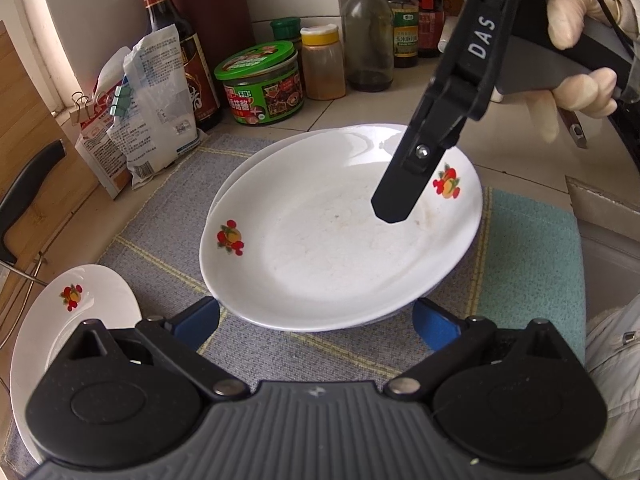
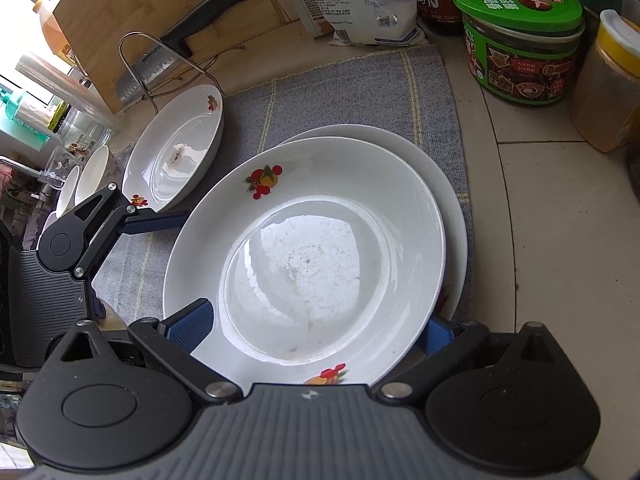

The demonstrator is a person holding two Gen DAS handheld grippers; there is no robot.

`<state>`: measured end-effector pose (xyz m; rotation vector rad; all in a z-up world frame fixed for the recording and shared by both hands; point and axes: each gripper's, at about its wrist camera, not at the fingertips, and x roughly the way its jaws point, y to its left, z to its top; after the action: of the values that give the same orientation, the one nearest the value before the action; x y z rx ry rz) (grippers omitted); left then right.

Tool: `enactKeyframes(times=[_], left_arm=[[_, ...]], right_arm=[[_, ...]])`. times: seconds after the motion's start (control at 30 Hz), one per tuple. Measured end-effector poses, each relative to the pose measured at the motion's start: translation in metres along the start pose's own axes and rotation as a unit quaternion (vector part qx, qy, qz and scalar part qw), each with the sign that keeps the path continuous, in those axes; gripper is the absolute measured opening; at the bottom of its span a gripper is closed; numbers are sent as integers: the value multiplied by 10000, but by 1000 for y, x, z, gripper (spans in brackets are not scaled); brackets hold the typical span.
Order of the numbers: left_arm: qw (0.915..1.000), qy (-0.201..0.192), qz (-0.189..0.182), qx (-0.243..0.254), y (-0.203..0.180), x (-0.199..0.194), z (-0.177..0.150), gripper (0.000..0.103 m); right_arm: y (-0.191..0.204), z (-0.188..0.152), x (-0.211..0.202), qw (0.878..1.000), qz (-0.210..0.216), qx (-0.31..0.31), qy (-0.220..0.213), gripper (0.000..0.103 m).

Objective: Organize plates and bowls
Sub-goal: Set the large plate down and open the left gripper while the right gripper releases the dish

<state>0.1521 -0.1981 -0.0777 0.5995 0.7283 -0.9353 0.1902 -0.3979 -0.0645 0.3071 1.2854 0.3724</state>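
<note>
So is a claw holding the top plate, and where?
Nothing looks gripped. The left claw and right claw are both wide open around the top plate, which rests on the lower plate.

Both wrist views look down closely, sharing the stacked plates [image 1: 320, 248].
</note>
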Motion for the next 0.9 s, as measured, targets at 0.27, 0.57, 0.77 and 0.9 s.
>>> enactKeyframes(times=[0.27, 0.57, 0.77, 0.9], left_arm=[[9999, -22, -41, -109, -1, 3, -1, 102], [9997, -62, 7, -256, -2, 1, -1, 102], [9992, -86, 39, -376, 1, -1, -1, 102], [9991, -115, 31, -410, 0, -1, -2, 102]], right_arm=[[4, 0, -2, 9999, -145, -54, -48, 103], [10, -3, -4, 9991, -377, -167, -56, 103], [13, -6, -6, 9985, -497, -198, -59, 103], [15, -8, -6, 9981, -562, -242, -72, 103]])
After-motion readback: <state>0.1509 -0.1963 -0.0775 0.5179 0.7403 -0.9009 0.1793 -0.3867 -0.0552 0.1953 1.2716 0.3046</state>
